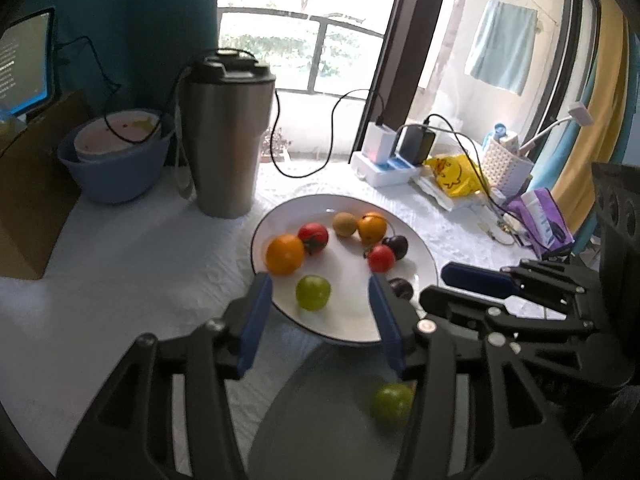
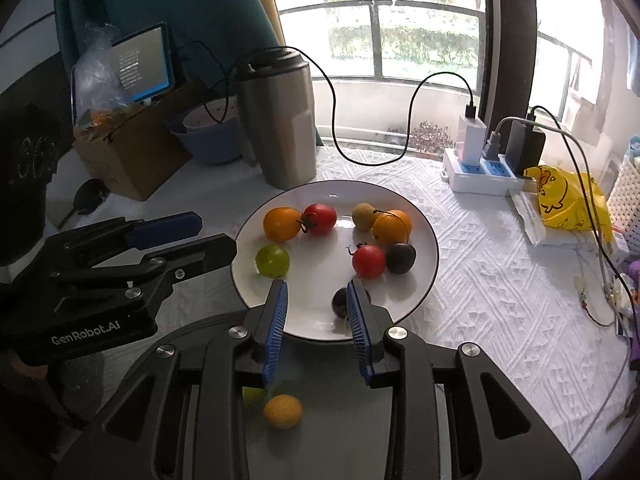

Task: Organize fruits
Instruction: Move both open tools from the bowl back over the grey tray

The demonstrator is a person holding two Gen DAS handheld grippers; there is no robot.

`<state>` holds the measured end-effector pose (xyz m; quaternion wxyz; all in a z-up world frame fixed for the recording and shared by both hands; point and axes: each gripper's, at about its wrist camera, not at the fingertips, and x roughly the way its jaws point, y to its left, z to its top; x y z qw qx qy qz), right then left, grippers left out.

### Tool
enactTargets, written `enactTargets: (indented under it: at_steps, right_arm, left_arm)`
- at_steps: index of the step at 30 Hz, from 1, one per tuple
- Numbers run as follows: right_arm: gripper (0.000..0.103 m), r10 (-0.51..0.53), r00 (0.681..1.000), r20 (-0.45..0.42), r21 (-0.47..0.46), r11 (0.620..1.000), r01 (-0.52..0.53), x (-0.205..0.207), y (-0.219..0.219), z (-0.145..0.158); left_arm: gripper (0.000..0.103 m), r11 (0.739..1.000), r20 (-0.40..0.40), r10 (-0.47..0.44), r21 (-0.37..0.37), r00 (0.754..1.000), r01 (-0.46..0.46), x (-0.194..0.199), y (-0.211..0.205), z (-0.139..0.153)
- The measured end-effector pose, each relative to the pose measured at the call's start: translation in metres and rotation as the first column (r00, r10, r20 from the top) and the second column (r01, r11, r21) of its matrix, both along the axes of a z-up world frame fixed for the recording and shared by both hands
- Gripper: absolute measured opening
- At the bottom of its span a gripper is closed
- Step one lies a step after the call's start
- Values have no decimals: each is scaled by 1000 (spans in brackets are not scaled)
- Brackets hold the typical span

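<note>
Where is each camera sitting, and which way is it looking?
Left wrist view: sits on the left tool, looks forward and down at the white plate; both of its blue fingers show, apart and empty, with the right tool beside it.
Right wrist view: sits on the right tool, looks forward and down at the plate; its fingers show, empty, with the left tool at left.
Both show the plate of fruit, the steel cup and the window.

Both tongs angle downward side by side; the left tongs (image 1: 320, 292) stand parted and empty, the right tongs (image 2: 317, 300) narrower, gripping nothing.
</note>
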<state>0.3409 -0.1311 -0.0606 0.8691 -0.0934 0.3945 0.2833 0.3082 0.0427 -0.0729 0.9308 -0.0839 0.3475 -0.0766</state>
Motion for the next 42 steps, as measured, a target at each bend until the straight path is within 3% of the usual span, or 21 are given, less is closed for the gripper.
enactTargets:
  at_steps: [20,32,42]
  right_arm:
    - [33,23,997,69,25,999,-25,-65,-7,25]
    - [33,51,997,54,37,998,-53,-99,-10,8]
    - [33,27,1000,11,47,999,-28,-109,-32,-16]
  left_arm:
    - [52,999,73,38,11,997,-38,-74,1,25]
    - [52,998,31,62,11,998,-63,-113,-7,-1]
    - [52,999,-42,18,36,999,-16,-115,-35,-30]
